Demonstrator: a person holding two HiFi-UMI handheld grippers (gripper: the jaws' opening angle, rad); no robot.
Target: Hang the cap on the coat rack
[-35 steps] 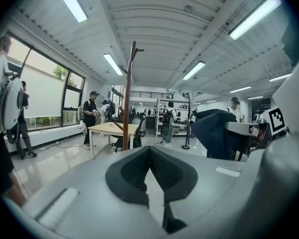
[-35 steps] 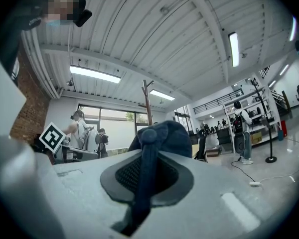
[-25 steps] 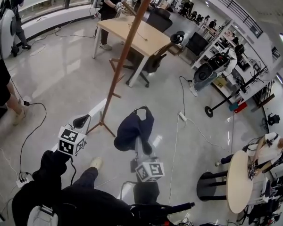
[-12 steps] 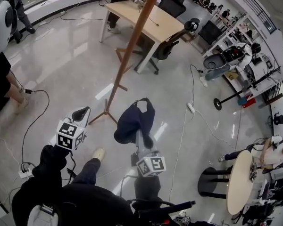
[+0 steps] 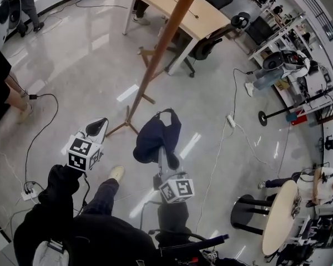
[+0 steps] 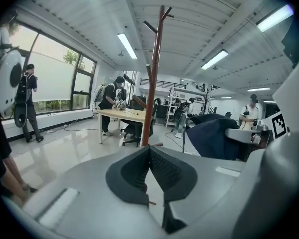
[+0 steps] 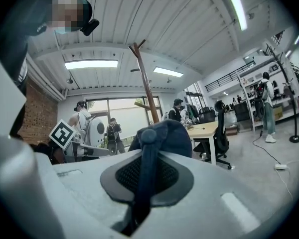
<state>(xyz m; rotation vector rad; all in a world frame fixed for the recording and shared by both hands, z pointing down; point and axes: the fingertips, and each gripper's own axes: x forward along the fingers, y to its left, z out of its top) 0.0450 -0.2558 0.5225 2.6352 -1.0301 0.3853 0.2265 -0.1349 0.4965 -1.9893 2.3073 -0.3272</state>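
A dark navy cap [image 5: 155, 137] hangs from my right gripper [image 5: 165, 160], which is shut on a fold of it. In the right gripper view the cap [image 7: 165, 133] fills the space just past the pinched jaws [image 7: 147, 151]. The wooden coat rack [image 5: 155, 60] rises from its feet on the floor just ahead, between the two grippers. Its pole and upper pegs [image 7: 145, 88] show beyond the cap. My left gripper [image 5: 96, 128] is shut with nothing in it, left of the rack's base. In the left gripper view, its tips [image 6: 149, 151] meet below the rack [image 6: 153, 83], with the cap [image 6: 217, 138] at right.
A wooden desk [image 5: 172, 4] and a black office chair [image 5: 211, 40] stand behind the rack. Cables [image 5: 39, 126] and a power strip [image 5: 231, 121] lie on the glossy floor. A round table [image 5: 277, 220] and stool [image 5: 244, 215] sit at right. A person's legs [image 5: 3, 87] are at left.
The coat rack's base has come nearer to both grippers as I move toward it. The cap stays held in the right gripper; the left stays shut.
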